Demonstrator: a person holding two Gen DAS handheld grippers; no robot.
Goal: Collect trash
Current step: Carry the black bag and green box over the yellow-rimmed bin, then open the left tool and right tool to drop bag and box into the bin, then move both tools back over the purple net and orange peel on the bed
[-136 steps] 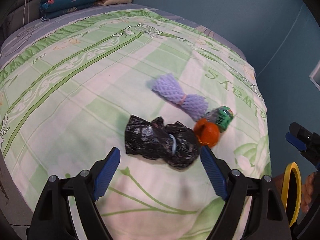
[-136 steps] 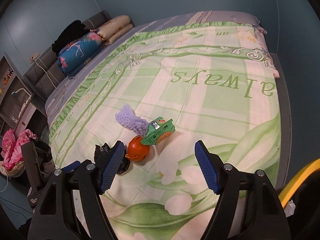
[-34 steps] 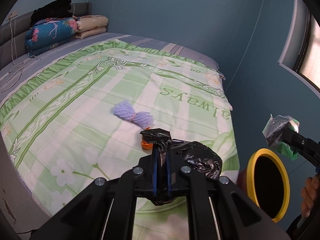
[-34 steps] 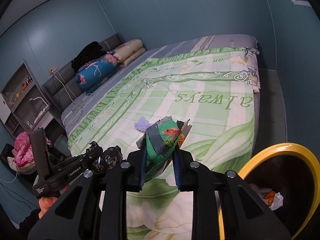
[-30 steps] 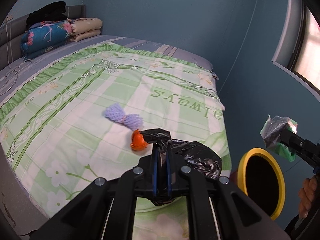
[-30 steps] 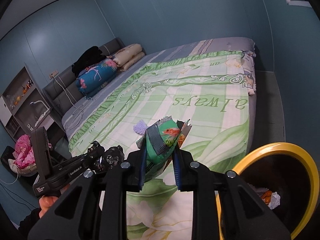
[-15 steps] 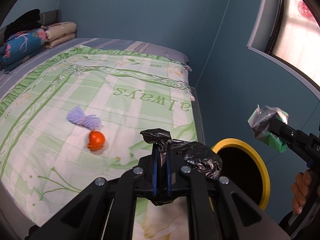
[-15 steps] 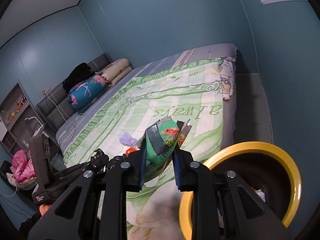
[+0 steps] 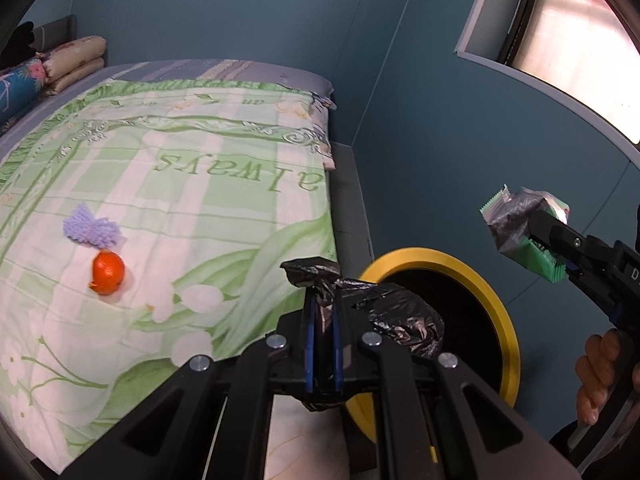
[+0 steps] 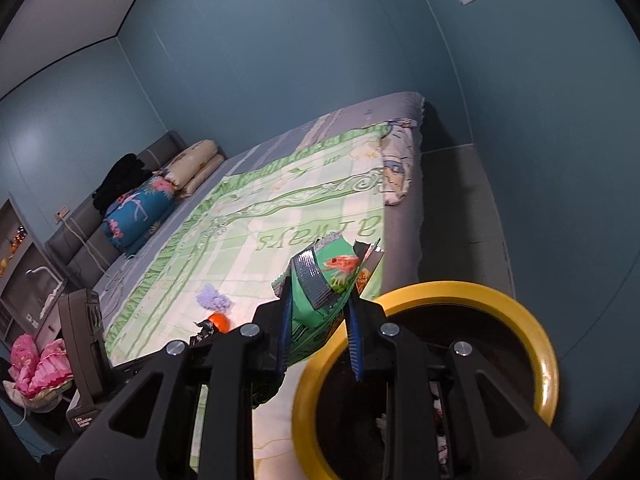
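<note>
Left wrist view: the left gripper (image 9: 322, 334) is clamped on the knotted neck of a crumpled, glossy black bag (image 9: 394, 314), whose bulk hangs to the right of the fingers, in front of the near left rim of the bin (image 9: 506, 322). That bin is round with a bright yellow rim and a dark inside, and stands at the near right corner of the bed (image 9: 208, 184). To the right, the right gripper (image 9: 534, 226) is closed on a green snack wrapper (image 9: 518, 230) with a silver inner side, held in the air to the right of the bin's mouth and clear of its rim. Part of a hand (image 9: 600, 376) shows below it, cut off at the frame edge.

On the quilt, farther left, an orange (image 9: 107, 272) lies just beside a purple foam net (image 9: 90, 230); both sit well apart from the bed's right edge. Open floor runs between that edge and the blue wall.

Right wrist view: the wrapper (image 10: 326, 284) fills the narrow gap between the fingers, showing a red shrimp picture. The bin's rim (image 10: 546, 360) lies just beyond and below; the gripper body hides much of its inside, where scraps are too dim to name. At far left, pillows (image 10: 160, 194) are stacked at the headboard.
</note>
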